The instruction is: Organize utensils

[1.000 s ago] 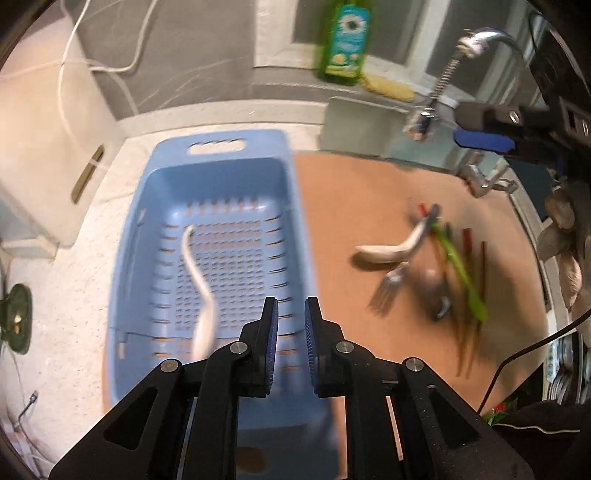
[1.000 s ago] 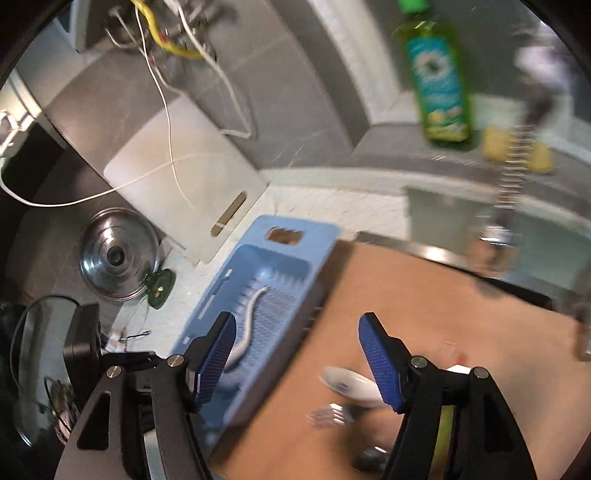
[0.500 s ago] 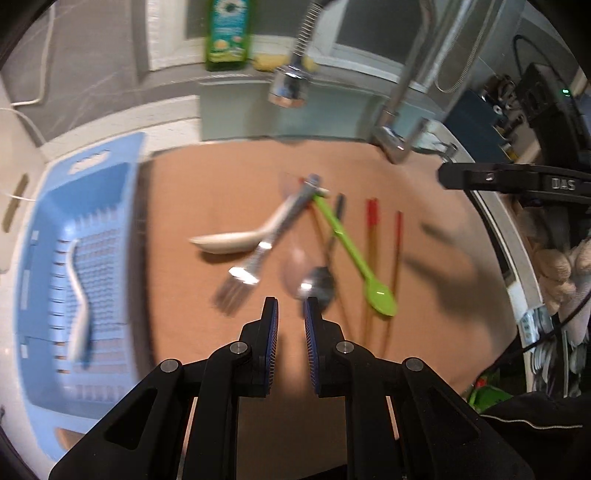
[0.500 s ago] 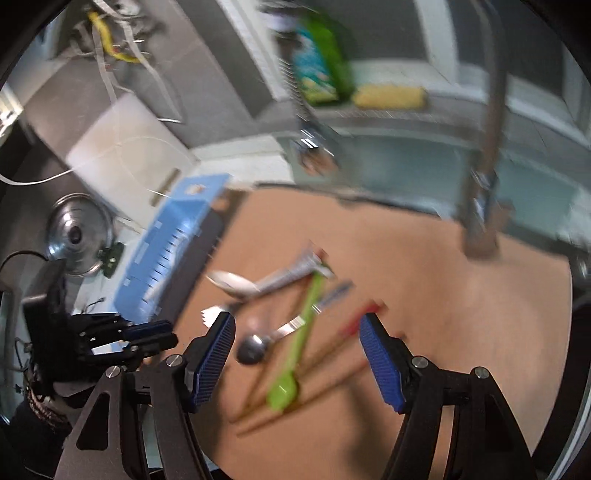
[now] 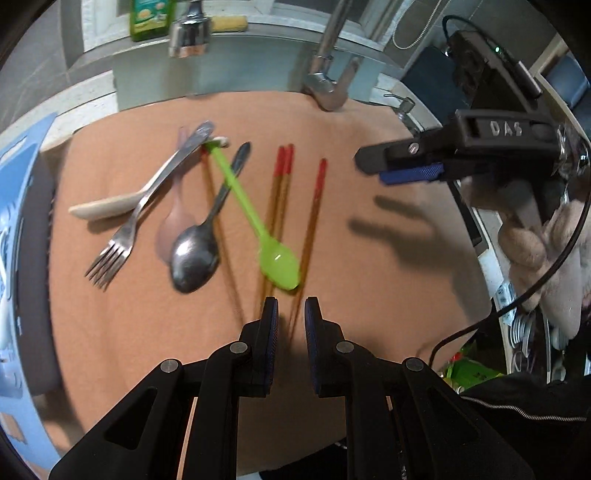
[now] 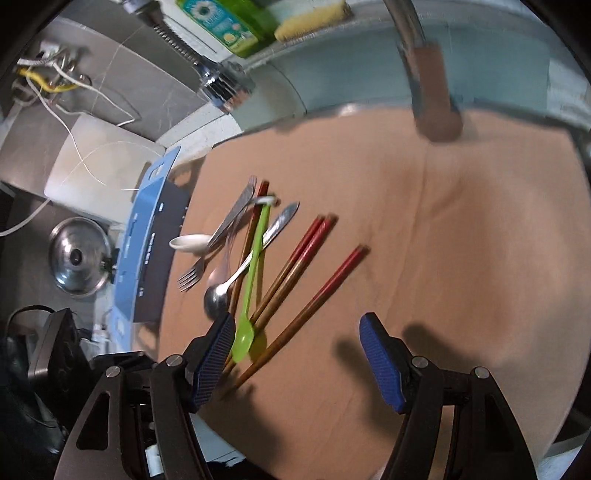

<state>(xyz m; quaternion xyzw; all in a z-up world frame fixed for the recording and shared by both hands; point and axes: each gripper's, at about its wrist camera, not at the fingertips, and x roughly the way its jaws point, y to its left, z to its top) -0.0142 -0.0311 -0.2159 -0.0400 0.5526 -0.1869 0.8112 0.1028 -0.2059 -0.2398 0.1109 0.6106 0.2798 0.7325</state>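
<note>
Several utensils lie on the brown board (image 5: 369, 280): a white spoon (image 5: 107, 210), a fork (image 5: 125, 236), a metal spoon (image 5: 195, 254), a pink see-through spoon (image 5: 171, 225), a green spoon (image 5: 277, 262) and red-tipped chopsticks (image 5: 284, 173). My left gripper (image 5: 291, 314) hovers over the chopsticks' near ends, its jaws a narrow gap apart with nothing gripped. My right gripper (image 6: 297, 328) stands wide open above the green spoon (image 6: 245, 332) and the chopsticks (image 6: 314, 295), touching none. From the left wrist view the right gripper (image 5: 406, 166) shows side-on at the right.
A blue basket (image 6: 147, 236) borders the board on the left. Behind the board stand a faucet (image 5: 328, 85), a green soap bottle (image 5: 151, 18) and a yellow sponge (image 6: 310, 14). A pot lid (image 6: 79, 256) and a white cutting board (image 6: 96, 177) lie beyond the basket.
Both grippers have swung from the blue basket across to the utensils on the board. The right gripper has also come down closer to the chopsticks. Neither jaw gap has changed.
</note>
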